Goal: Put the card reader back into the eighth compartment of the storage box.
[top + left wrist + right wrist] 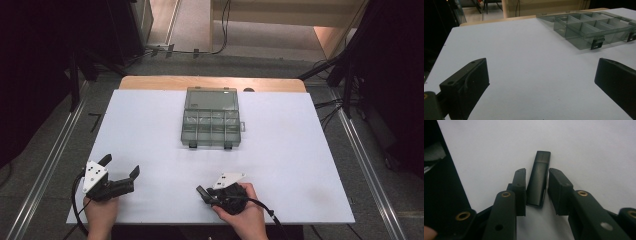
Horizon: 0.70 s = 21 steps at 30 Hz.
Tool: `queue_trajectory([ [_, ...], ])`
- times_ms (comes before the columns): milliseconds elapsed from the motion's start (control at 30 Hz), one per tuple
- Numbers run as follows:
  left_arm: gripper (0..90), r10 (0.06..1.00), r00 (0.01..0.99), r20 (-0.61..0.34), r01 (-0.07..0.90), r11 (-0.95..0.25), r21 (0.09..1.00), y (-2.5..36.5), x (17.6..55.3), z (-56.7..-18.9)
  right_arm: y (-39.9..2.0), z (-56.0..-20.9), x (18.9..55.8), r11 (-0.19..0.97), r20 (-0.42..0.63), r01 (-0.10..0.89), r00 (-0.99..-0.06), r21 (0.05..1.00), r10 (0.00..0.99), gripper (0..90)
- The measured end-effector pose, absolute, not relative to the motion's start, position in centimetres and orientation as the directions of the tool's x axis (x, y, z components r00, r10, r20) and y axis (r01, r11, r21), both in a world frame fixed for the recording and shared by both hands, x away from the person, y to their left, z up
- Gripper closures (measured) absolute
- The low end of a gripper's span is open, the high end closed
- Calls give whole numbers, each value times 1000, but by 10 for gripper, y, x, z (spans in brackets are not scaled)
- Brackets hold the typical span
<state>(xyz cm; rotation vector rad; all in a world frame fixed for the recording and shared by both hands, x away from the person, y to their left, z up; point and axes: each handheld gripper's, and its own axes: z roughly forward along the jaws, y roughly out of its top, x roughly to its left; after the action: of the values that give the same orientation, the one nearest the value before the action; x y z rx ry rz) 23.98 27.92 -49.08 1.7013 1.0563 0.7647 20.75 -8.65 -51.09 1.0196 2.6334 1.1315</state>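
- Black stick (537,180) lies flat on the white table (280,150), near my edge, between my right gripper (537,191) pads, which have closed onto it.
- My left gripper (541,82) is wide open, holding nothing.

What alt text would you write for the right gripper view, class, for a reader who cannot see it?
The right claw has its two black jaws closed around a slim black stick-shaped object lying on the white table. The object's far end pokes out beyond the jaw tips. A dark edge runs down the left side of the view.
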Motion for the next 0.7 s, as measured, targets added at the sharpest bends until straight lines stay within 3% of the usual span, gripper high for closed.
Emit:
queue_trajectory([
  [133,0,904,427,19,306,-164,938,279,240,-491,-83,-510,203,541,85,501,-782,676,618,711],
  [700,0,904,426,20,300,-162,940,279,239,-491,-99,-494,213,468,141,508,-772,723,620,714],
])
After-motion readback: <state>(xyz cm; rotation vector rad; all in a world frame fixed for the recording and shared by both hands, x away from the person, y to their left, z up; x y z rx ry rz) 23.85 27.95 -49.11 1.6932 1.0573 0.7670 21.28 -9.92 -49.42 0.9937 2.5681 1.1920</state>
